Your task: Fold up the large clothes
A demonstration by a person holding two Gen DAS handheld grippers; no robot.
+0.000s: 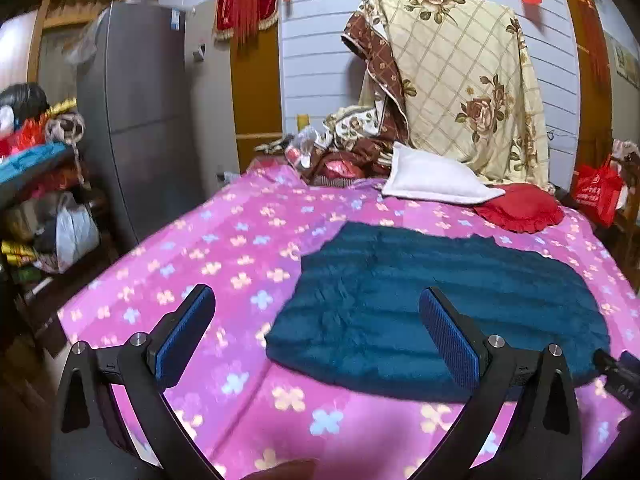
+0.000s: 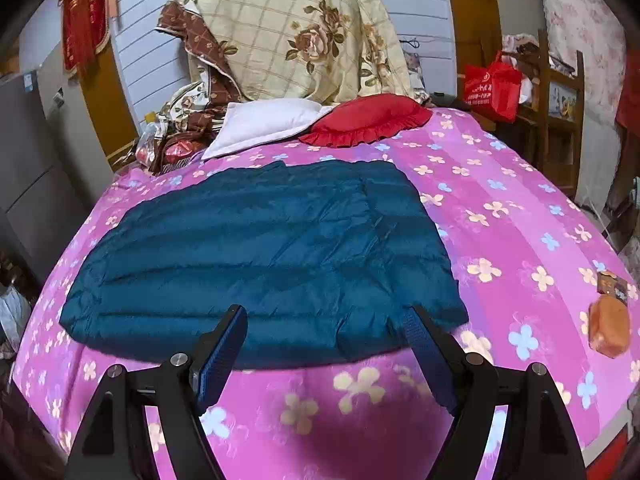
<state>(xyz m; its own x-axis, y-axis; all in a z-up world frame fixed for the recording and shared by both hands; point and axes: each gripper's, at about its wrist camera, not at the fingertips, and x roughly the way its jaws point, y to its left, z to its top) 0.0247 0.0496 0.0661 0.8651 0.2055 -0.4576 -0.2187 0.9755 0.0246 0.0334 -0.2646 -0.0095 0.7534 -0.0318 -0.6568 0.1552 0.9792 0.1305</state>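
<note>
A dark teal quilted down jacket (image 1: 440, 304) lies flat and folded on the pink flowered bedspread (image 1: 224, 256); it also shows in the right wrist view (image 2: 264, 252). My left gripper (image 1: 316, 300) is open and empty, above the jacket's near left edge. My right gripper (image 2: 324, 316) is open and empty, just above the jacket's near edge, over the bedspread (image 2: 520, 216). A bit of the right gripper's body (image 1: 620, 372) shows at the right edge of the left wrist view.
At the bed's head lie a white pillow (image 2: 264, 124), a red ruffled cushion (image 2: 368, 120) and a heap of floral quilts (image 2: 288, 32). An orange pouch (image 2: 610, 330) lies on the bed's right. A grey fridge (image 1: 152, 120) and cluttered shelves (image 1: 36, 200) stand left; a red bag (image 2: 492, 84) hangs right.
</note>
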